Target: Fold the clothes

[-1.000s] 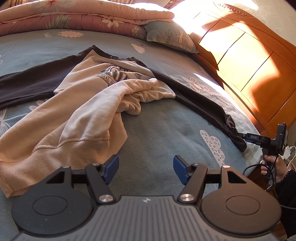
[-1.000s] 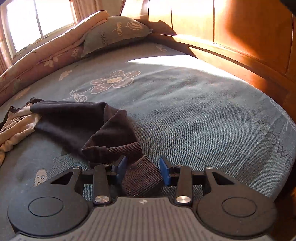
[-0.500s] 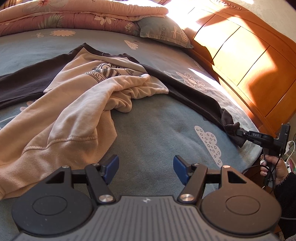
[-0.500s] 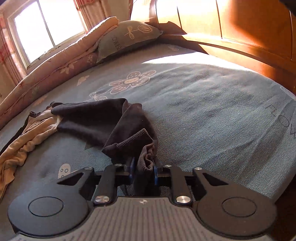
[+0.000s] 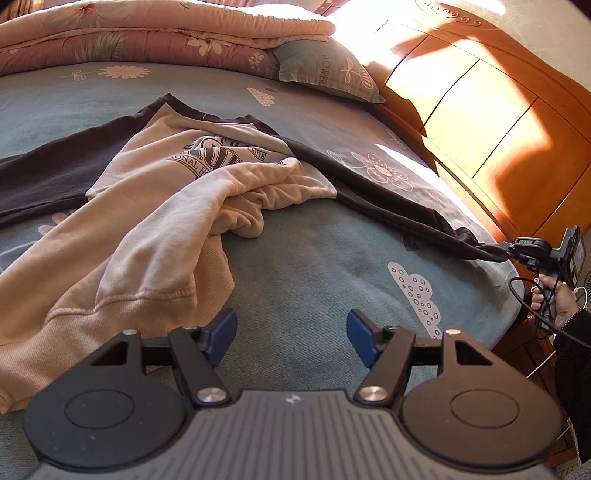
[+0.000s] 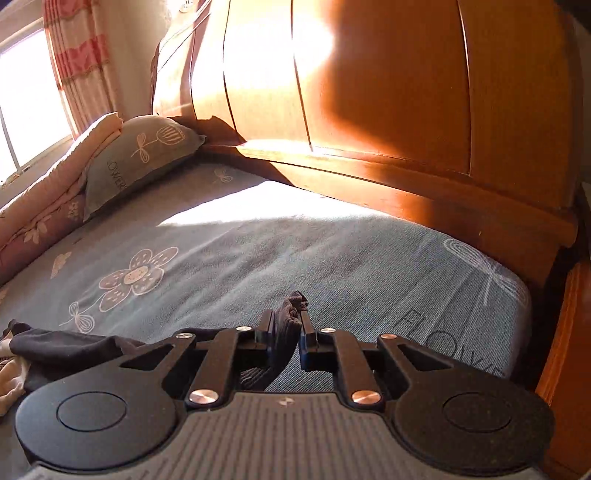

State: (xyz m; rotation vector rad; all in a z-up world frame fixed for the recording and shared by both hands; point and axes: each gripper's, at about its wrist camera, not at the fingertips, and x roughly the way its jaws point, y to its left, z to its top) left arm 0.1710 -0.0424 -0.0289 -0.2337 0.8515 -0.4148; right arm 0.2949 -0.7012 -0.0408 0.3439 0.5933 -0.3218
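A cream sweatshirt (image 5: 155, 229) with dark sleeves and a printed chest lies crumpled on the blue-grey bedspread (image 5: 314, 266). Its right dark sleeve (image 5: 399, 210) runs stretched out toward the bed's right edge. My right gripper (image 6: 287, 325) is shut on the ribbed cuff (image 6: 291, 308) of that sleeve; in the left wrist view the right gripper (image 5: 517, 251) holds the sleeve's end taut at the edge. My left gripper (image 5: 291, 332) hovers open over bare bedspread, just right of the sweatshirt's hem (image 5: 122, 302). The other dark sleeve (image 5: 44, 173) lies flat to the left.
A wooden headboard (image 5: 498, 122) runs along the right side. A grey pillow (image 5: 328, 74) and a folded pink quilt (image 5: 147, 33) lie at the far end. A person's hand (image 5: 554, 299) grips the right tool's handle. A window and curtain (image 6: 77, 62) are at the far left.
My right gripper closed on the dark cuff, lifted it and pulled it outward, straightening the sleeve. The left gripper stayed open and shifted a little.
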